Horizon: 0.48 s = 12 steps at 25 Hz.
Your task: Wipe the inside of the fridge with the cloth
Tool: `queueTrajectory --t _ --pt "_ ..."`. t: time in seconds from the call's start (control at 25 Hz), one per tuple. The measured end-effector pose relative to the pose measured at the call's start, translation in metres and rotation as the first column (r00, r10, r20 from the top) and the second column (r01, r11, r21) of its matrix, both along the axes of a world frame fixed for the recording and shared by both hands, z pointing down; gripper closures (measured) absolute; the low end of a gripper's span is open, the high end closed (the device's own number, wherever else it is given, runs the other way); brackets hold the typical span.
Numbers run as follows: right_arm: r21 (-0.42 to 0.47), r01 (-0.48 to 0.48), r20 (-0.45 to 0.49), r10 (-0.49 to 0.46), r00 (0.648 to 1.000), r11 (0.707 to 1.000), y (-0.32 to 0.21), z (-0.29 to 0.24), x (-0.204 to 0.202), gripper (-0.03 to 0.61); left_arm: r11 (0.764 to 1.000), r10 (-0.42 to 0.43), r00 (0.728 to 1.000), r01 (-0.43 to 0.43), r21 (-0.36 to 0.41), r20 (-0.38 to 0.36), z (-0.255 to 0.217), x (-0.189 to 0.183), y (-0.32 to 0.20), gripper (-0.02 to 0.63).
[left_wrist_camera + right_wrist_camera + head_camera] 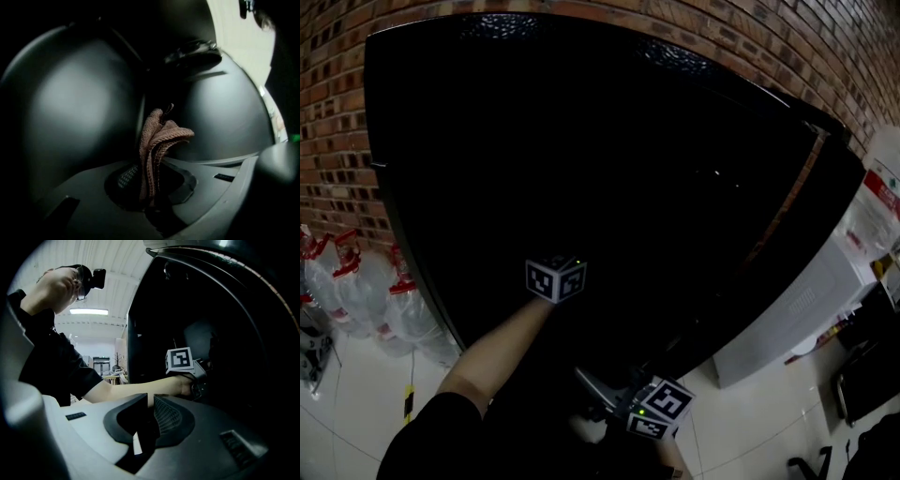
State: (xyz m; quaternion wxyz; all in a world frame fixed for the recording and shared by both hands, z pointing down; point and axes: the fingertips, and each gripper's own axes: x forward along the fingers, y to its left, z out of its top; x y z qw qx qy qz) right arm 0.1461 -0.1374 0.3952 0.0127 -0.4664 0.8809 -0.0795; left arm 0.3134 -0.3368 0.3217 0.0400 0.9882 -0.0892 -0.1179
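Observation:
The fridge (628,169) is a big black cavity in the head view, its inside too dark to make out. My left arm reaches into it; only the left gripper's marker cube (555,278) shows there. In the left gripper view my left gripper (151,185) is shut on a folded brown cloth (159,138), which stands up from the jaws in front of dark curved inner walls (70,103). My right gripper (148,399) is outside the fridge, low and near the body, shut with nothing between its pads. Its cube (661,410) shows at the bottom of the head view.
Several large water bottles (356,300) stand on the tiled floor left of the fridge, against a brick wall (337,141). A white appliance (806,309) stands to the right. The right gripper view shows the person's arm (122,390) and the left cube (179,359) inside the fridge opening.

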Motion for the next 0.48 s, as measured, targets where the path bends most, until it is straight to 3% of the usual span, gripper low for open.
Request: queueTrajectory --t 0.12,0.24,0.48 --pt "0.016 0.011 -0.012 -0.01 1.0 1.0 0.007 -0.008 -0.009 0.533 0.999 0.044 0.999 -0.044 -0.008 -0.017 -0.006 -0.021 0.03 0.557" --pt "0.029 0.038 -0.044 -0.037 0.998 0.999 0.018 -0.012 -0.021 0.532 0.989 0.147 0.989 -0.147 0.008 -0.009 -0.004 -0.041 0.067 0.557" --pt "0.05 0.105 -0.071 -0.101 0.992 0.993 0.039 -0.016 -0.043 0.532 0.928 0.364 0.924 -0.371 0.043 0.116 0.03 -0.068 0.139 0.557"
